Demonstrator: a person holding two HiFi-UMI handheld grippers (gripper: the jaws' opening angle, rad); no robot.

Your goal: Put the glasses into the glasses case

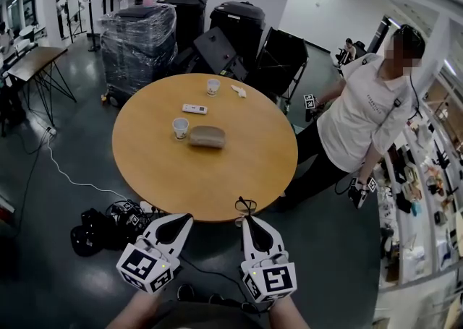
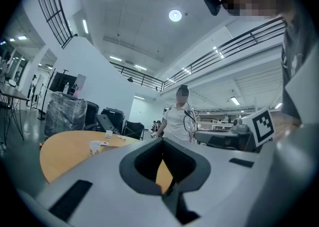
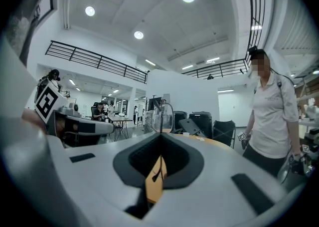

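The glasses point(image 1: 246, 207), thin dark-rimmed, stand upright just over the near edge of the round wooden table point(image 1: 239, 176), with my right gripper point(image 1: 244, 219) shut on them. In the right gripper view a lens point(image 3: 165, 116) rises above the closed jaws. A grey-brown glasses case point(image 1: 207, 137) lies closed near the table's middle, well beyond both grippers. My left gripper point(image 1: 187, 216) is shut with nothing in it, just short of the table's near edge. From the left gripper view the glasses point(image 2: 189, 121) show off to the right.
Two paper cups point(image 1: 180, 127) point(image 1: 212, 87), a white remote point(image 1: 194, 109) and a crumpled scrap point(image 1: 239, 90) sit on the table's far half. A person point(image 1: 362, 118) stands at the table's right. Cables and black gear point(image 1: 101, 223) lie on the floor at left; bins point(image 1: 239, 20) stand behind.
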